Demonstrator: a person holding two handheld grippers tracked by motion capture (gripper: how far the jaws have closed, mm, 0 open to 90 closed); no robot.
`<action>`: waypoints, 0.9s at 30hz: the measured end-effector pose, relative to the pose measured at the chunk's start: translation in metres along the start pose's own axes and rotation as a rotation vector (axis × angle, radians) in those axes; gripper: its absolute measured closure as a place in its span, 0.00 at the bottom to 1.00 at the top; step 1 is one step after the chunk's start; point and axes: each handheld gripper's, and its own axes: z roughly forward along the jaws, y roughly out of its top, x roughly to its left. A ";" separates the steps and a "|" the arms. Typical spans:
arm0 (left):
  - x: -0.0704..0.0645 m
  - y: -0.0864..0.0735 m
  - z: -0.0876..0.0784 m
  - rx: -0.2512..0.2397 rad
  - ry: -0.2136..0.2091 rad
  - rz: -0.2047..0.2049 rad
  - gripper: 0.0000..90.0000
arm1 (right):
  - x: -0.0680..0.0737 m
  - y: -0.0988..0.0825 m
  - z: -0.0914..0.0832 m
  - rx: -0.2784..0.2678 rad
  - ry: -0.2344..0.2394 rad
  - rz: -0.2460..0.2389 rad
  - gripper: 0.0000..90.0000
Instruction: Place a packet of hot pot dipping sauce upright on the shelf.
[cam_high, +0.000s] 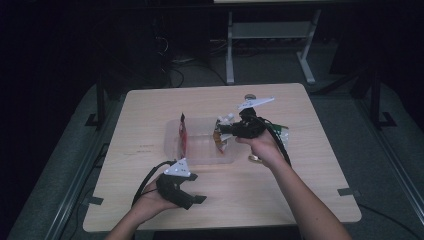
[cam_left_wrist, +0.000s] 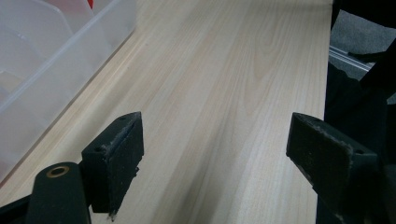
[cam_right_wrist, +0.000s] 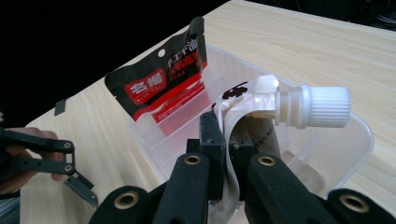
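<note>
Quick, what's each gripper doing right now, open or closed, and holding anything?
Left gripper: open, empty, above the table.
Right gripper: shut on the spout pouch, over the clear bin.

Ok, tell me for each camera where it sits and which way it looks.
High view: above the person's side, facing forward and down on the table; both forearms, left gripper and right gripper show.
Left gripper view: rides the left gripper, looking along open jaws over bare wood beside the clear bin.
Right gripper view: rides the right gripper, jaws shut on a spout pouch over the bin.
Shared: the bin; the red packet shows from above too.
</note>
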 end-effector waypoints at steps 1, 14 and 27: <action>0.000 0.000 0.000 0.000 0.000 0.000 0.21 | -0.001 0.000 0.001 -0.001 -0.002 -0.002 0.98; -0.001 0.000 0.001 -0.001 0.000 -0.013 0.21 | -0.010 0.000 0.014 0.015 -0.015 0.025 0.97; -0.002 0.000 0.004 0.008 -0.007 -0.012 0.21 | -0.013 -0.003 0.024 0.042 -0.044 0.017 0.95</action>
